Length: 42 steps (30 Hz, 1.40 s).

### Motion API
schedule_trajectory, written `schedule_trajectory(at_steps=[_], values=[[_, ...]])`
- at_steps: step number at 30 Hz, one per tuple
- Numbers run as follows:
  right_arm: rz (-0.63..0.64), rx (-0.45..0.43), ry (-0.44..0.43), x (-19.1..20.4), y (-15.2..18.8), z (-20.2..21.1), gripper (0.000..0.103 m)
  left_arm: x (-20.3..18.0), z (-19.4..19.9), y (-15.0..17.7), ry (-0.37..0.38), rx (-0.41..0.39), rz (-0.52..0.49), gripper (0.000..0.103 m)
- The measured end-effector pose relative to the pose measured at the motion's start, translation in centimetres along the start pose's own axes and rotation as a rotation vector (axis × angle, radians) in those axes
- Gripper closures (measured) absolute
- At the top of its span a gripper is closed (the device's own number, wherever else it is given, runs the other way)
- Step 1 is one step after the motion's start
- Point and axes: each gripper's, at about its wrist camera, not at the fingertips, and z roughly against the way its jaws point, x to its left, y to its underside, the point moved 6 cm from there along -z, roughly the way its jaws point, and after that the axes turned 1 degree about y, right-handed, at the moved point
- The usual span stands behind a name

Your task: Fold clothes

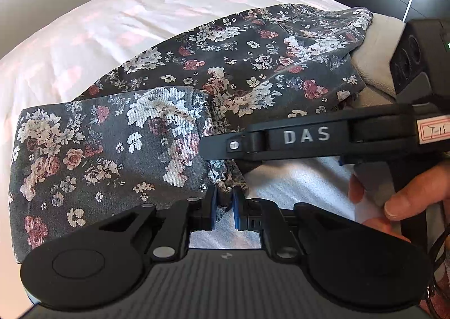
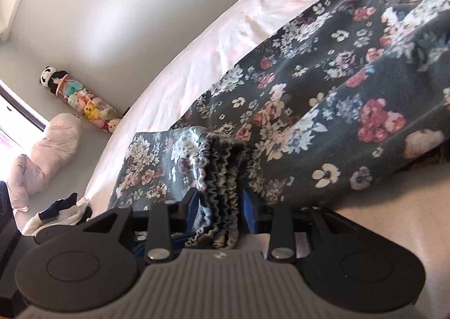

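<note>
1. Left hand-held gripper (image 1: 224, 207) was pinched on a thin edge of the floral garment (image 1: 247, 65); right hand-held gripper (image 2: 220, 206) clamped the bunched elastic hem (image 2: 222, 167).
2. Risk: the left's shallow bite could slip if pulled, dropping the fold.
3. The garment lay ahead of both, doubled over on the bed (image 1: 112, 23).

Floral garment (image 1: 247, 65): dark charcoal-grey cloth printed with white, cream, pink and dull-red flowers. Bed cover (image 1: 126, 17): white with faint pale-pink patches. Left tool (image 1: 225, 210): black body, blue finger pads (image 1: 238, 212). Right tool (image 2: 220, 206): black with blue pads, grey ribbed base. Plush toys (image 2: 84, 102): black-and-white panda, yellow, pink and mint pieces. Wall (image 2: 98, 9): plain off-white.
</note>
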Motion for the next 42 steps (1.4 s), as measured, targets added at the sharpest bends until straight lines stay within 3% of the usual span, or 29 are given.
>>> schedule_trajectory(at_steps=[2,12,16,18,23,28,32,37,42], values=[[0.026,-0.003,-0.001,0.3,0.0,-0.1,0.059,0.0,0.1,0.0,0.002,-0.001,0.002,0.094],[-0.019,-0.014,-0.025,-0.6,0.0,-0.5,0.082,0.0,1.2,0.2,-0.016,-0.023,-0.012,0.093],[0.031,-0.049,-0.035,0.7,-0.6,0.7,0.084,0.4,2.9,1.1,-0.054,-0.036,-0.037,0.081],[0.063,-0.070,-0.017,1.3,-0.7,1.4,0.085,1.4,3.8,2.1,-0.080,-0.033,0.002,0.076],[0.092,-0.076,0.025,2.9,-1.6,2.8,0.085,4.1,6.1,4.7,-0.144,-0.025,0.100,0.076],[0.249,-0.045,0.066,6.8,-6.1,4.3,0.085,6.9,8.2,6.9,-0.207,-0.028,0.202,0.076],[0.349,-0.018,0.091,10.1,-11.8,6.1,0.085,8.1,9.5,7.6,-0.203,-0.057,0.291,0.076],[0.453,0.005,0.156,13.9,-18.4,9.2,0.086,7.8,10.1,7.4,-0.195,-0.080,0.307,0.076],[0.562,-0.007,0.278,14.6,-23.2,12.3,0.086,7.1,10.0,6.5,-0.177,-0.096,0.313,0.075]])
